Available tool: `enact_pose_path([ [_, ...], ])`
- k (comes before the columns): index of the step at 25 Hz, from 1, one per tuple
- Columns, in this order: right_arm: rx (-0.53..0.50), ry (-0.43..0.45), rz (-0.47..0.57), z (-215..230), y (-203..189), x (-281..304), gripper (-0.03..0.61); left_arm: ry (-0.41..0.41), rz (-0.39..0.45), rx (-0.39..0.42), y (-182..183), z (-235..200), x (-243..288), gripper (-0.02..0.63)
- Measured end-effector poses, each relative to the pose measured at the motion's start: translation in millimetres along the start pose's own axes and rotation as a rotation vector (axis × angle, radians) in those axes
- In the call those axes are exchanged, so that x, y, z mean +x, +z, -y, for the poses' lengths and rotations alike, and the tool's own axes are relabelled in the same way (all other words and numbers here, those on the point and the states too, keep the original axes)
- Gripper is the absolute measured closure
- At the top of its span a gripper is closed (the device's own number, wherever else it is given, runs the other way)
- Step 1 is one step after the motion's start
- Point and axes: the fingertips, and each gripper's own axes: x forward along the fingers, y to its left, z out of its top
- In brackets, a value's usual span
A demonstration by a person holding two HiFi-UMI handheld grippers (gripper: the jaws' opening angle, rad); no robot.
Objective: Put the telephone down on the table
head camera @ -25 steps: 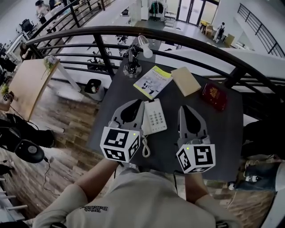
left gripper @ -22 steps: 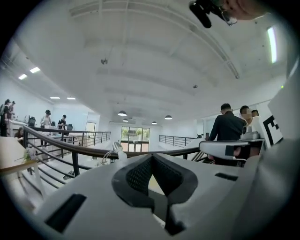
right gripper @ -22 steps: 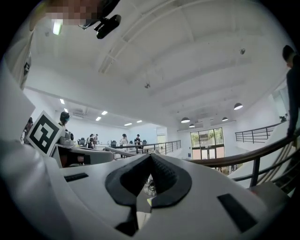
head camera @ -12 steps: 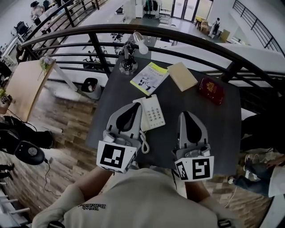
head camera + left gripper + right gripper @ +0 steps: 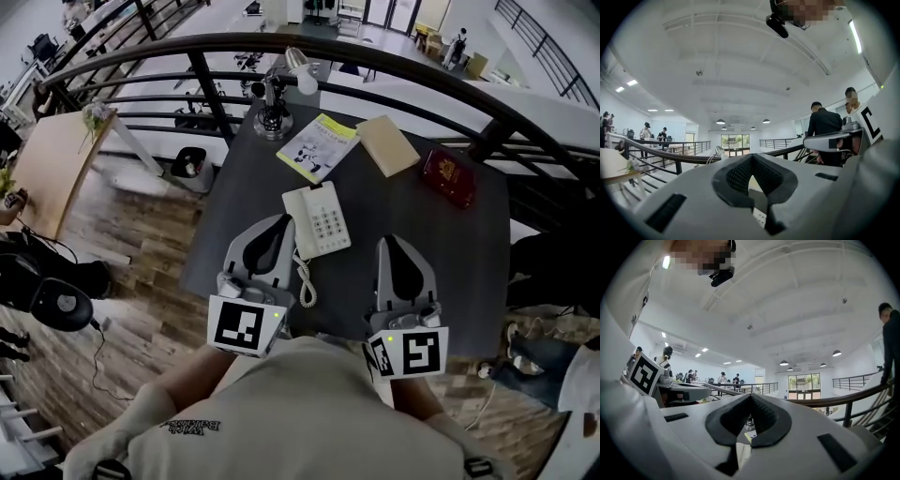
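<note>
Two grippers, both with jaws pressed together, nothing between: left gripper (image 5: 277, 225), right gripper (image 5: 392, 244). Telephone (image 5: 317, 219) lies flat on table (image 5: 459, 262), just beside left tip. Rigid plastic, probably light, smooth. If lifted, grip across long edges. Coiled cord (image 5: 305, 281) springy, may drag.

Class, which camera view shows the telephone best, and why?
The head view: the whole telephone lies on the table, coiled cord included. The left gripper view shows only a scrap of its keypad through the gap under its shut jaws. The right gripper view shows a pale sliver that may be it.
</note>
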Motion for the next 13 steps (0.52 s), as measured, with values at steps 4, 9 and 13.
enact_pose_path([
  [4,-0.011,0.006,0.005,-5.1,1.3,2.9,0.577,0.009,-0.014,-0.009,-4.4,-5.2,-2.0,0.609],
  [9,-0.014,0.014,0.009,-8.5,3.1,3.8,0.577,0.016,-0.012,0.002,-2.1,-6.6,-2.0,0.609],
  [13,-0.016,0.016,0.009,-9.7,4.0,3.8,0.577,0.014,0.015,-0.008,2.4,-5.0,-0.8,0.609],
])
